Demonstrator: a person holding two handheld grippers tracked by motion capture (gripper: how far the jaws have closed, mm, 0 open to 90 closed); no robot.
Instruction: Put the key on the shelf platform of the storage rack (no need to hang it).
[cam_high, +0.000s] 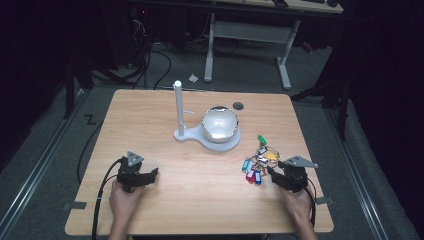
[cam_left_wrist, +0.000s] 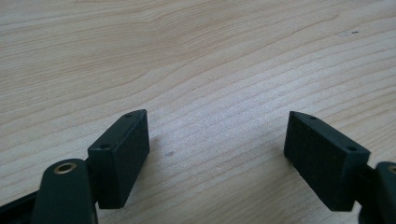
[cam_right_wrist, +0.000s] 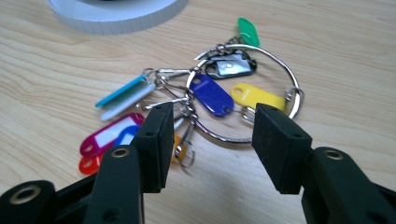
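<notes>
A large metal key ring (cam_right_wrist: 280, 70) with several coloured plastic tags lies flat on the wooden table (cam_high: 200, 190) at the right (cam_high: 260, 160). Blue (cam_right_wrist: 212, 95), yellow (cam_right_wrist: 257, 95), green (cam_right_wrist: 247, 30) and magenta (cam_right_wrist: 109, 133) tags hang from it. My right gripper (cam_right_wrist: 212, 135) (cam_high: 272, 172) is open, its jaws low over the near arc of the ring without closing on it. My left gripper (cam_left_wrist: 215, 149) (cam_high: 150, 175) rests open over bare wood at the front left, nothing between its jaws.
A white stand (cam_high: 207, 135) with an upright post (cam_high: 178, 105) and a shiny dome-shaped bowl (cam_high: 220, 122) sits mid-table, behind the keys. A small dark hole (cam_high: 238, 105) marks the table's far side. Cables trail from both grippers toward the front edge.
</notes>
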